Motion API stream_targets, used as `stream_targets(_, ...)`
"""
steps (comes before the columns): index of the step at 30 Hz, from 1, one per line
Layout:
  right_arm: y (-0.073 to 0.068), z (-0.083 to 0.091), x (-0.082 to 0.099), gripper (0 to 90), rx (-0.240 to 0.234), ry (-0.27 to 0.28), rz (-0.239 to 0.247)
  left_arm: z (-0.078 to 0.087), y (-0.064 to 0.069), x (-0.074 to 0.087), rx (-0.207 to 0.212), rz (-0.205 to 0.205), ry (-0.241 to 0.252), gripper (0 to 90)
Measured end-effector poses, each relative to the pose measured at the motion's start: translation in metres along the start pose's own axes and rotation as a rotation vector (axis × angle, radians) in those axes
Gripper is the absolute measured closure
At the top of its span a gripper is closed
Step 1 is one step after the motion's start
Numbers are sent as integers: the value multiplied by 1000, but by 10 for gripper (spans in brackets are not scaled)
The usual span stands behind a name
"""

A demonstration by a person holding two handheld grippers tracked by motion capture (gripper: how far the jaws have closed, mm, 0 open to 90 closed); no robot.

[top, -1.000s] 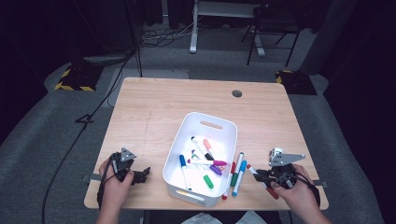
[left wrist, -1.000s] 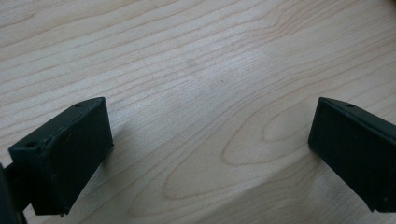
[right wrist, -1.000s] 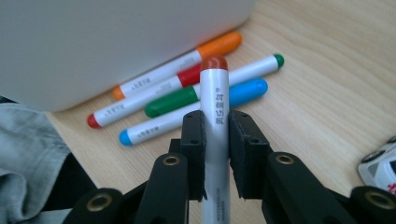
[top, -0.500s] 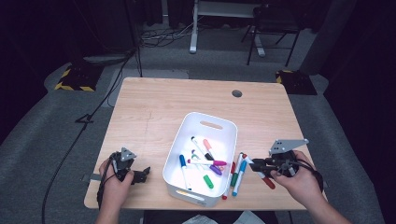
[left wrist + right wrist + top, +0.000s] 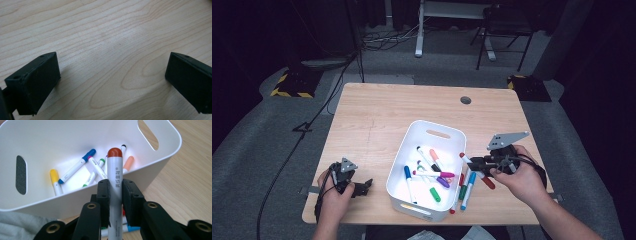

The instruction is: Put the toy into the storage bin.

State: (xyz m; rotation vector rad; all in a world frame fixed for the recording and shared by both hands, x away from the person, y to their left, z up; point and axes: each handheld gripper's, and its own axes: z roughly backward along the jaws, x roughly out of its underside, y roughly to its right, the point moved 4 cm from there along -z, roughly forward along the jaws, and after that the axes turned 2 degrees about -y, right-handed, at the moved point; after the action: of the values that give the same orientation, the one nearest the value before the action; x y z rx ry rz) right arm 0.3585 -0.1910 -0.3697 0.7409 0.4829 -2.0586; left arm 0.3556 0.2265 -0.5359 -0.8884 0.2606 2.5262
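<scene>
**Red-capped marker pinched at the bin's rim**

The red-capped marker [image 5: 115, 182] sits between the pads of the right claw [image 5: 115, 192], which are pressed onto its white barrel; the cap end juts out past the fingertips, and the barrel runs back between the black arms. In the high view this marker [image 5: 468, 159] is lifted off the desk and points from the right claw [image 5: 478, 163] toward the white bin [image 5: 447, 131], its cap just at the bin's near wall. Straight ahead of the claw, inside the bin [image 5: 75, 135], lie several loose markers [image 5: 75, 170] with blue, yellow, green, orange and black caps. Below the claw, on the desk beside the bin, lie a few more markers [image 5: 466, 186], among them a blue, a green and a red one.

Well away on the other side of the bin, the left claw [image 5: 362, 187] rests low on the desk, its jaws spread wide with nothing but bare wood [image 5: 110, 50] between them.

The desk [image 5: 377, 115] is pale wood with a clear grain and a round grommet [image 5: 465, 100] near its far edge. Around it is grey carpet; beyond the far edge stand a chair [image 5: 504, 30], a white desk leg [image 5: 418, 27] and cables on the floor, with yellow-and-black striped tape [image 5: 289, 92] at the left. The room is dark.
</scene>
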Motion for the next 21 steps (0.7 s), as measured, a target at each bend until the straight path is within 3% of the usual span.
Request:
stream_targets(6,1,-5,-17,765,-10,-9,-2,0,0,0,1,1,1,1)
stream_targets(21,-22,-17,-66,766,-26,-21,99,-1,0,0,4,-1,1,0)
